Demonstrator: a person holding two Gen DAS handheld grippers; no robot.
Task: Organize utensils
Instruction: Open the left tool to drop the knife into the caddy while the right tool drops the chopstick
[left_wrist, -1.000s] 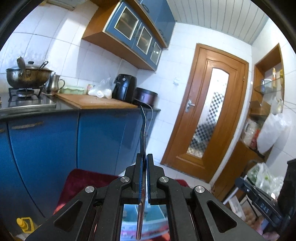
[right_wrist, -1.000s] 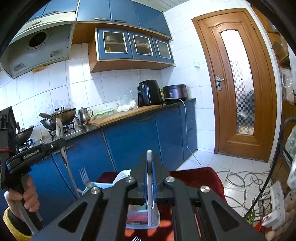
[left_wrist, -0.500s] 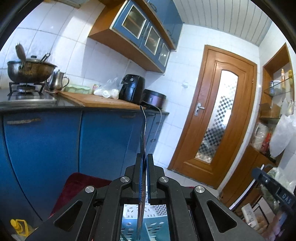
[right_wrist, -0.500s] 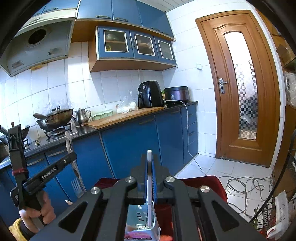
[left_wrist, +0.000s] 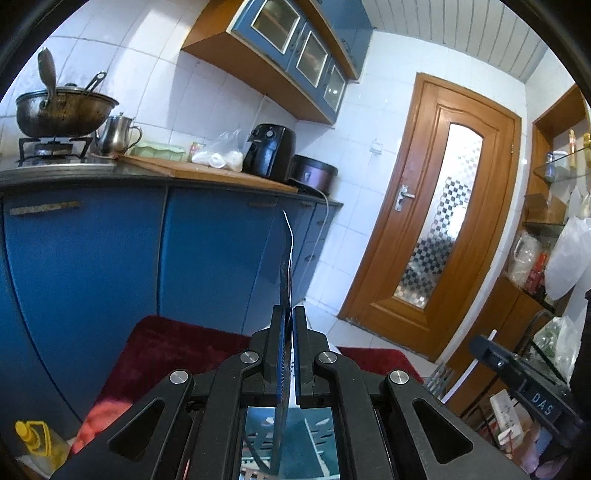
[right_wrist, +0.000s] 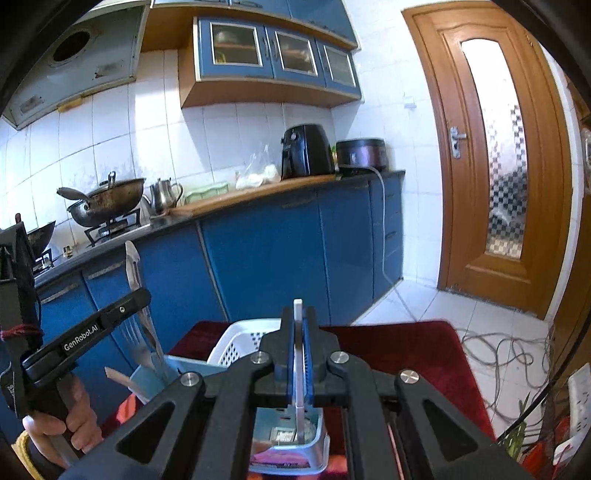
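My left gripper is shut on a metal utensil handle that sticks up past the jaws; in the right wrist view it is a metal fork, tines down into a light blue caddy. My right gripper is shut on a white utensil held upright over a small blue basket. In the left wrist view the right gripper shows at the lower right with fork tines and a white handle beside it. A teal basket lies below my left jaws.
A white perforated basket stands behind the caddy on a dark red cloth. Blue cabinets carry a counter with a wok, kettle and air fryer. Cables lie on the floor by the wooden door.
My left gripper has lowered the metal fork so its tines now reach into the light blue caddy. The right gripper has tilted down a little, still holding the white utensil.
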